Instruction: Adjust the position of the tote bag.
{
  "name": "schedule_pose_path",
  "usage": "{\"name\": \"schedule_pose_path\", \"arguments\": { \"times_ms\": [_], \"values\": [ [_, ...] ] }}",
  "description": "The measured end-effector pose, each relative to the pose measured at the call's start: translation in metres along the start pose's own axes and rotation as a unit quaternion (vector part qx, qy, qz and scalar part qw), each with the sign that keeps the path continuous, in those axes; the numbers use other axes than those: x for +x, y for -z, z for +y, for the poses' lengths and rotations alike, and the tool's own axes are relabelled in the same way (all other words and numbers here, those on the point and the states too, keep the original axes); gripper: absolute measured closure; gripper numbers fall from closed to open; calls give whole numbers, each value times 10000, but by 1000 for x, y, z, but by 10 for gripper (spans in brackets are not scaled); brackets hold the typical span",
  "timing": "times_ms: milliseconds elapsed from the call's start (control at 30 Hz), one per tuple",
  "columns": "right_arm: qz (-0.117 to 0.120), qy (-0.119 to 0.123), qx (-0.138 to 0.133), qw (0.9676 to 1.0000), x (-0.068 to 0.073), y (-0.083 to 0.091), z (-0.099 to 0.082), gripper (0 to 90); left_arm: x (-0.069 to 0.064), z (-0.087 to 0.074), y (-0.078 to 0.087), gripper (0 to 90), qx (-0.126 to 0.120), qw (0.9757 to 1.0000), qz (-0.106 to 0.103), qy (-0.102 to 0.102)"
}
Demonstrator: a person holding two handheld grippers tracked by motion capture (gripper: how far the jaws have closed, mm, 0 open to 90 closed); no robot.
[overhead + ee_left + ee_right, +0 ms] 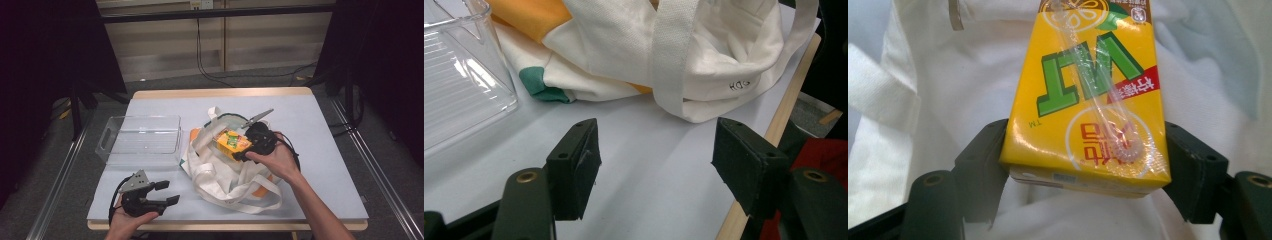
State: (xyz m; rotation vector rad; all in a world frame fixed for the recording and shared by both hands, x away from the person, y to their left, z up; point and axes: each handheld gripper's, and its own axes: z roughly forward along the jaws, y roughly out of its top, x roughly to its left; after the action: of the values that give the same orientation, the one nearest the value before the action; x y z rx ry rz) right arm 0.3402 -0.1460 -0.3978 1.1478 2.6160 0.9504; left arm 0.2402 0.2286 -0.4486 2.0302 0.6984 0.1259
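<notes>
A yellow drink carton point(231, 141) with green letters and a straw taped to its face is held over the white canvas tote bag point(220, 172) in the middle of the table. My right gripper point(240, 148) is shut on the carton's lower end; in the right gripper view the carton point(1088, 100) sits between both pads, with white bag cloth point(948, 100) behind it. My left gripper point(171, 192) rests near the table's front left edge, open with nothing in it. In the left gripper view its jaws point(654, 165) stand apart over bare tabletop, short of the bag point(624, 50).
A clear plastic bin point(145, 119) stands left of the bag; its corner point(459, 85) is in the left gripper view. The table's wooden front edge point(784, 115) runs close by the left gripper. Bare tabletop point(320, 140) lies right of the bag.
</notes>
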Motion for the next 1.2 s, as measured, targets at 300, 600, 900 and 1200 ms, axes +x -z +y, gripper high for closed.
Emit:
{"name": "schedule_pose_path", "arguments": {
  "times_ms": [300, 600, 900, 1200],
  "values": [
    [190, 834, 335, 9958, -10, -5, -14, 276, 0, 0, -2, 354, 40, 10000, 12, 5],
    [85, 1024, 230, 9944, -11, -15, -18, 266, 0, 0, -2, 354, 43, 10000, -15, 12],
    [91, 790, -179, 9967, -14, -15, -30, 148, 0, 0, -2, 351, 47, 10000, -6, 9],
    [6, 805, -721, 9941, -18, -18, -42, 169, 0, 0, -3, 349, 62, 10000, 5, -5]
  ]
}}
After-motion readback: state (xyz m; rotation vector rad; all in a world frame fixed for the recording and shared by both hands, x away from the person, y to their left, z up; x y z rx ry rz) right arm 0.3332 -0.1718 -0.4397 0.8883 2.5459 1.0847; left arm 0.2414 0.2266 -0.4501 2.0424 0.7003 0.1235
